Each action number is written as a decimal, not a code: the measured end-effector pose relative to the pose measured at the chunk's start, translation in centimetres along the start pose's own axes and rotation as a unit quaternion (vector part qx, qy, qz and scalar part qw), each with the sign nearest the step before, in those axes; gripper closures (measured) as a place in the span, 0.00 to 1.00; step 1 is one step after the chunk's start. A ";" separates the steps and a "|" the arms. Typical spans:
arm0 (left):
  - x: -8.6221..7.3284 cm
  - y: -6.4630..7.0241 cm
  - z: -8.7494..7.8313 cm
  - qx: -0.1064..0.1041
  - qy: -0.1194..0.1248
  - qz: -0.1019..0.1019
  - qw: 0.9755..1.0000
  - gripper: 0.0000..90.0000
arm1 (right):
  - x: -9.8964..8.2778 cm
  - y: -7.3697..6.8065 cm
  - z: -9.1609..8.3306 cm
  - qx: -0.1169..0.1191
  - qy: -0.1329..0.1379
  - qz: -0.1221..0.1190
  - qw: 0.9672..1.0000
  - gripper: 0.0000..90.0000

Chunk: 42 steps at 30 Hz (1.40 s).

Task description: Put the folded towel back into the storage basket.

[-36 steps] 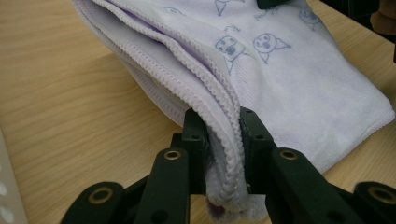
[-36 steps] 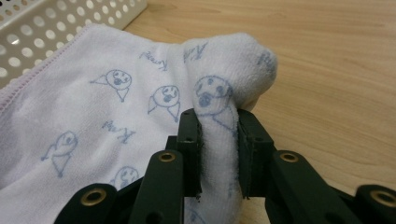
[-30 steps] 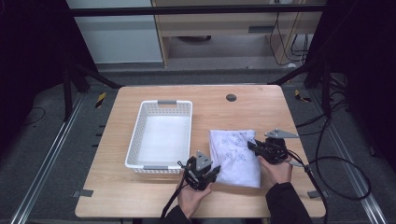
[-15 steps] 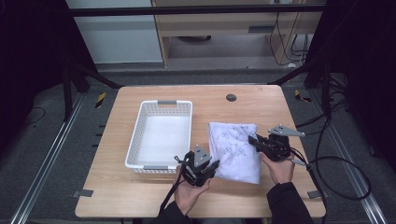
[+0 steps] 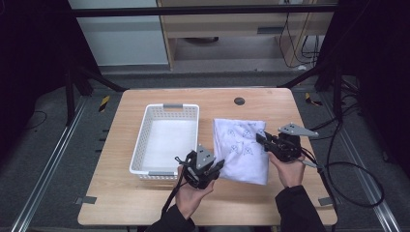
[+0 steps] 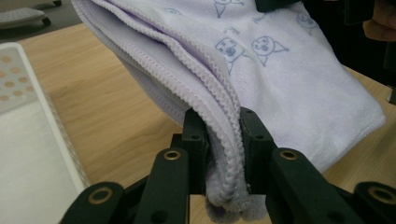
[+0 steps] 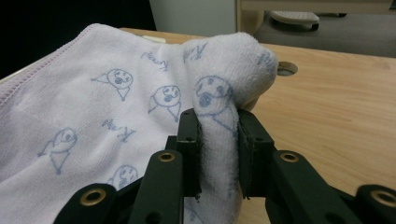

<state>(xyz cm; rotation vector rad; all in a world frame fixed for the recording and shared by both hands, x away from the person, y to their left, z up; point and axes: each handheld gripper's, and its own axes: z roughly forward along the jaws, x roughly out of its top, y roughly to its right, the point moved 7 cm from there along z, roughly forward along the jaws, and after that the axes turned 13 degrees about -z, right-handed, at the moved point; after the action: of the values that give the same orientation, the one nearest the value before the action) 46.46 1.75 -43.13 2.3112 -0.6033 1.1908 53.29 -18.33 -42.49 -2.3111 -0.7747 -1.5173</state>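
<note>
On the right half of the wooden table (image 5: 121, 203), just beside the white basket (image 5: 167, 137), lies a folded white towel (image 5: 241, 150) printed with small blue cartoon faces, partly lifted off the wood. At its near left corner, left gripper (image 5: 217, 167) clamped on the stitched hem, held in the person's left hand (image 5: 191, 198). In the left gripper view, left gripper's two black jaws pressed onto several stacked layers of hem, cloth bulging out below the pads (a thick fold, edges lined up one over another), the rest of the towel (image 6: 299, 79) sloping away to the tabletop (image 6: 107, 116), with the perforated basket wall (image 6: 28, 93) at the left. At the towel's right edge, right gripper (image 5: 263, 140) closed on a bunch of fabric, right hand (image 5: 290, 169) beneath it, grey three-cornered plate on top. In the right gripper view, right gripper's jaws pinching a rounded hump of towel (image 7: 224, 93) that stands up between the pads, printed faces spread out to the left, bare table (image 7: 336, 112) to the right, and a round hole (image 7: 286, 69) in the tabletop beyond. Basket empty inside, white floor showing. Towel touching the table along its near edge, raised at both gripped spots.
</note>
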 end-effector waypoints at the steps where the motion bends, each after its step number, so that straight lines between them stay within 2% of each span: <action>1: 0.2 -0.1 -0.2 0.001 0.002 0.001 1.000 0.82 | 0.2 0.0 0.0 0.000 0.002 0.000 1.000 0.82; 15: 1.8 -1.5 -2.4 0.011 0.025 0.000 1.000 0.82 | 3.7 -1.4 0.4 0.003 0.022 -0.011 1.000 0.82; 24: 2.6 -3.3 -4.1 0.021 0.043 -0.006 0.999 0.82 | 5.9 -2.7 1.2 0.004 0.033 -0.021 0.999 0.82; 37: 2.9 -5.7 -6.0 0.039 0.057 -0.013 0.998 0.82 | 8.1 -4.9 2.9 0.017 0.041 -0.025 0.999 0.82; 42: 3.0 -7.1 -7.0 0.044 0.064 -0.024 0.997 0.82 | 8.9 -5.8 3.7 0.022 0.044 -0.033 0.998 0.82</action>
<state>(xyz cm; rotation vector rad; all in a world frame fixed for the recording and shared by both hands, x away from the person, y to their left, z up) 47.69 10.95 -38.48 2.2862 -0.4542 1.3564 55.61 -9.19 -36.29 -2.1915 -0.8611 -1.6012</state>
